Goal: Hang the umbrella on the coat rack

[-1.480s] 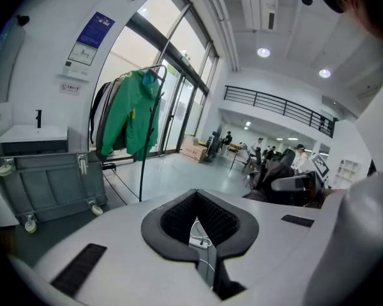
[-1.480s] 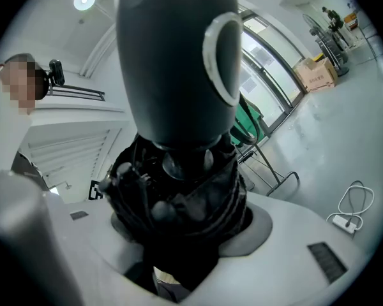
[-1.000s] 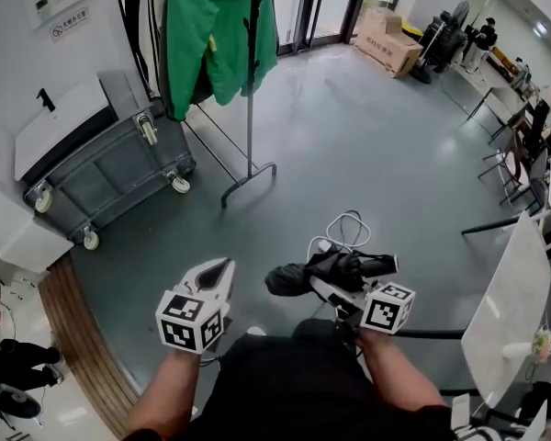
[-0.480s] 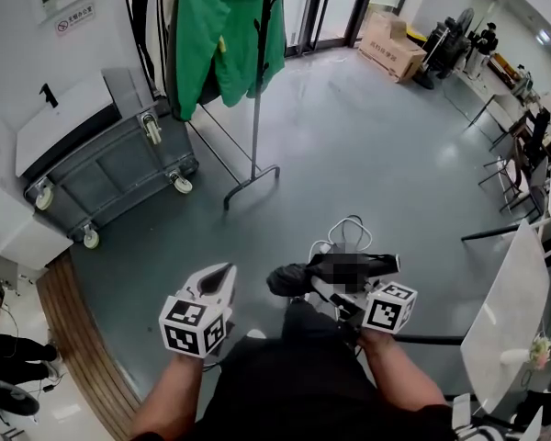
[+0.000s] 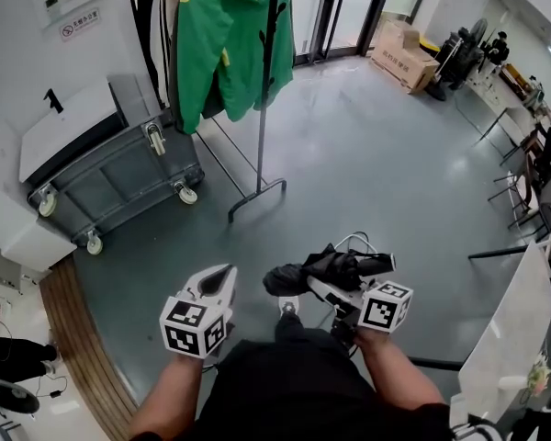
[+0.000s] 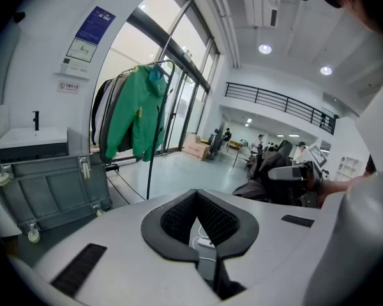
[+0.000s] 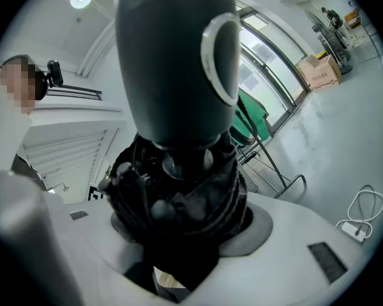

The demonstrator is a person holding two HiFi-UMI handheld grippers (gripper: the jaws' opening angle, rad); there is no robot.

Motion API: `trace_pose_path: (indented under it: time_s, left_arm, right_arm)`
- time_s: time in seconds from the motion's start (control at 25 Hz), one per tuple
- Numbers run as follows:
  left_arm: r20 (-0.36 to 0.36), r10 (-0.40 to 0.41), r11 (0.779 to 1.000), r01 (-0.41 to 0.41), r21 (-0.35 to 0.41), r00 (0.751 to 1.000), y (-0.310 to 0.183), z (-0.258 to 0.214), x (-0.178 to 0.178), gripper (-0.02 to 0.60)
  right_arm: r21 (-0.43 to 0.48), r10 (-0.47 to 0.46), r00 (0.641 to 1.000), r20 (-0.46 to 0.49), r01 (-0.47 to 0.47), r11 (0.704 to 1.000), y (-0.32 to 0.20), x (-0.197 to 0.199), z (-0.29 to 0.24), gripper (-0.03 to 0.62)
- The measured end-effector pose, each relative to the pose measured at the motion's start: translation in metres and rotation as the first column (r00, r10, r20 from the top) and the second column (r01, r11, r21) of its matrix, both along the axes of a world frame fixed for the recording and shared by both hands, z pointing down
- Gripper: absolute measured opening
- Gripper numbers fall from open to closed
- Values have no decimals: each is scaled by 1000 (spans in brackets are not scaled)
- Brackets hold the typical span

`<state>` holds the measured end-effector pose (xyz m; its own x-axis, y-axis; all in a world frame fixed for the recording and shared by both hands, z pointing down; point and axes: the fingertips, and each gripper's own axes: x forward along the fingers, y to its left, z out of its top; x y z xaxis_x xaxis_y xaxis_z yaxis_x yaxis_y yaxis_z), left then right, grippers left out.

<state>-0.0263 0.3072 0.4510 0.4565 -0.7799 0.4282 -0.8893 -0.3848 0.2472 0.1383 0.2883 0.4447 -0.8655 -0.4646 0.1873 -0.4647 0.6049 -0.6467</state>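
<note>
Jaws of right gripper (image 5: 342,288) clamp the folded black umbrella (image 5: 300,277), well short of the coat rack (image 5: 267,99). Left gripper (image 5: 219,281) jaws pressed together, empty. Green jacket (image 5: 222,44) hangs on rack. Grey wheeled cart (image 5: 119,177) sits left of rack, contents hidden.

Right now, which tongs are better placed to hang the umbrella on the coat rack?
The right tongs: they are shut on the folded black umbrella, and the coat rack stands ahead across the floor. The left tongs are shut on nothing, so using them would probably need a handover.
</note>
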Motion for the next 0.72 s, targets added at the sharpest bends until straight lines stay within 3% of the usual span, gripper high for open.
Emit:
trace_pose_path:
  time_s: [0.44, 0.72]
  left_arm:
    - [13, -2, 1000, 2, 10, 1000, -103, -13, 24, 15]
    - [14, -52, 999, 52, 18, 999, -156, -22, 28, 15]
  right_arm:
    - [7, -28, 1000, -14, 28, 1000, -100, 16, -4, 235]
    - [3, -64, 998, -21, 64, 998, -152, 28, -2, 235]
